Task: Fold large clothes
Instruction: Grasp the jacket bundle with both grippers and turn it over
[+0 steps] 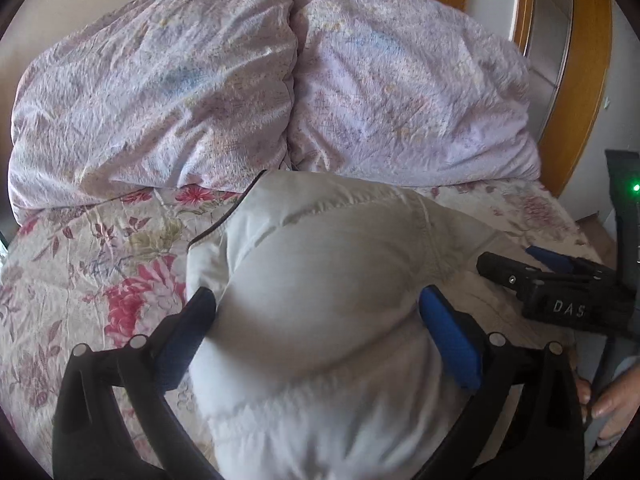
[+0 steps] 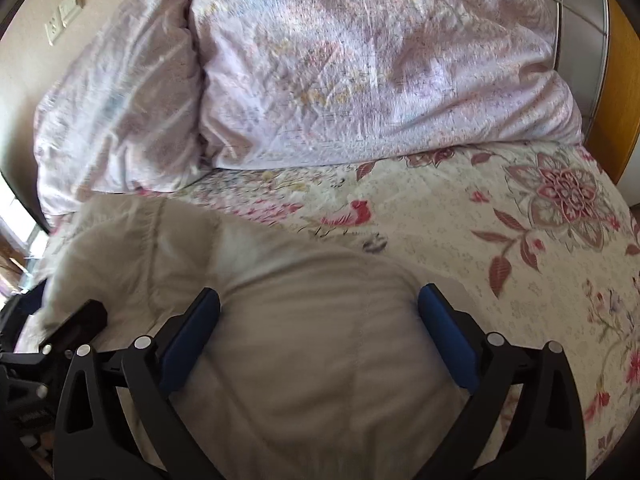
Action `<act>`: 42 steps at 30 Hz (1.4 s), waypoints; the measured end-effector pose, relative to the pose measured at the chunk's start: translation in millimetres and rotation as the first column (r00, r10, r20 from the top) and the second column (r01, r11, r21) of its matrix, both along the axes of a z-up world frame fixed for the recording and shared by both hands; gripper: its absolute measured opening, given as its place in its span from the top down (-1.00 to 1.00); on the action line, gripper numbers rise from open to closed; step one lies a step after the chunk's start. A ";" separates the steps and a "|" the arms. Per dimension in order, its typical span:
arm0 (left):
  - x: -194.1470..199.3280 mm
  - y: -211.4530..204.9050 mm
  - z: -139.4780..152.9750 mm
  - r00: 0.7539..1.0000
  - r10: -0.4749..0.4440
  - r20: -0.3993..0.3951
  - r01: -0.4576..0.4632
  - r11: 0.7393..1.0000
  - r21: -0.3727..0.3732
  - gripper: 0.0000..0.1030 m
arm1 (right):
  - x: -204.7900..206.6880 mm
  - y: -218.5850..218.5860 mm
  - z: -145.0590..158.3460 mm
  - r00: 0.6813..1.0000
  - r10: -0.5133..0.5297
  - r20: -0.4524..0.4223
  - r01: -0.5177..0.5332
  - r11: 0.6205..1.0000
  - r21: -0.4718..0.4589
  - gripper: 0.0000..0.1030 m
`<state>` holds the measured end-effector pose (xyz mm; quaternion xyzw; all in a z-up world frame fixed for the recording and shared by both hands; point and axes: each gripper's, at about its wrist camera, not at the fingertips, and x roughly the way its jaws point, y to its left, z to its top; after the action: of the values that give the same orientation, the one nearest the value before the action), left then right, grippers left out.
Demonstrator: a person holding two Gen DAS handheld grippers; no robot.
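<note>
Both jaws stand spread: the left hand-held gripper (image 1: pixel 316 332) and right hand-held gripper (image 2: pixel 318 334) straddle the puffy white jacket (image 1: pixel 332 280) bundled on the bed (image 2: pixel 500 280), near the pillows (image 1: pixel 160 92). Probably mid-fold; next, pinch an edge.

Both wrist views overlook the bed (image 1: pixel 100 240) closely.
</note>
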<state>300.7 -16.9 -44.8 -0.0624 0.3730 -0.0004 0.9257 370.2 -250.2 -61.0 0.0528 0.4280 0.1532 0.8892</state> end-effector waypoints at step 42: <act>-48.0 84.5 -55.2 0.966 -0.243 -0.087 0.144 0.786 -0.601 -0.97 | -29.5 -40.9 -55.5 0.858 0.359 -0.368 -0.133 0.847 0.515 -0.97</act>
<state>252.7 67.5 -100.0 -0.3079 0.4317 -0.2063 0.8224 340.7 -291.1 -116.6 0.2447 0.5750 0.3522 0.6968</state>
